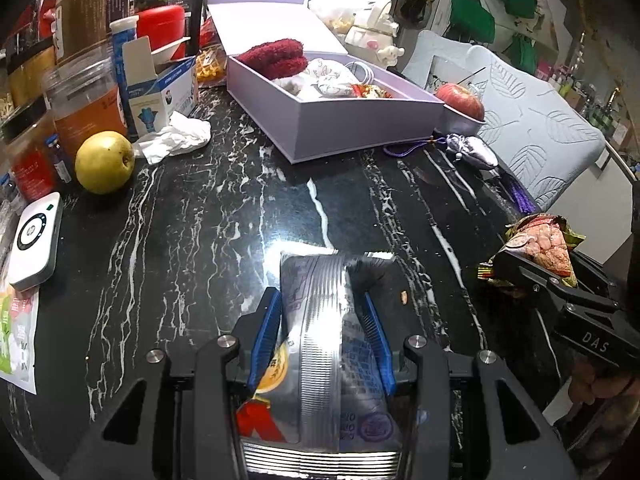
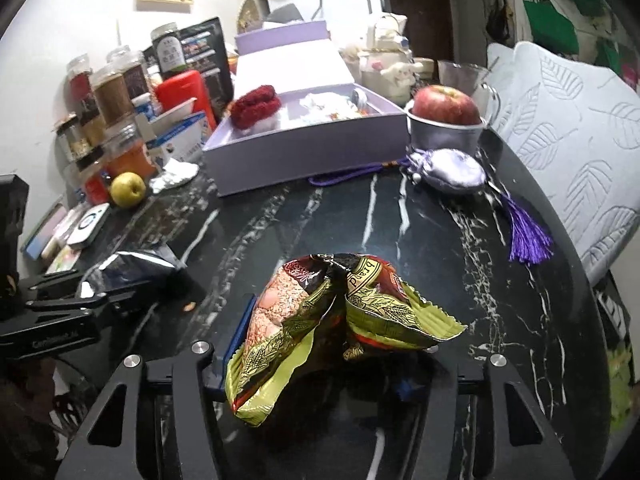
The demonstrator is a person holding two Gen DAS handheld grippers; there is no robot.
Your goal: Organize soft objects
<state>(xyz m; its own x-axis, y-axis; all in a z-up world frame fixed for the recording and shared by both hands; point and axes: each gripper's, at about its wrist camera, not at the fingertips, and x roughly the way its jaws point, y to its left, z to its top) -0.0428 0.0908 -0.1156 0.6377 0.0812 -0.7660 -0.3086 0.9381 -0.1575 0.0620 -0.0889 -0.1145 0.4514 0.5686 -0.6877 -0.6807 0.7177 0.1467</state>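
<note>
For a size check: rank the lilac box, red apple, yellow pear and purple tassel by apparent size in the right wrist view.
1. Lilac box
2. Red apple
3. Purple tassel, close to the apple; it lies nearer the camera, so unsure
4. Yellow pear

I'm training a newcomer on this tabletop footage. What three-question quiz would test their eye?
1. True or false: the left claw is shut on a silver packet.
2. Which fruit sits in the metal cup? A pear, B red apple, C orange.
3. What fuzzy item lies in the lilac box?

Key: 1 true; 2 B; 3 the dark red sock.
</note>
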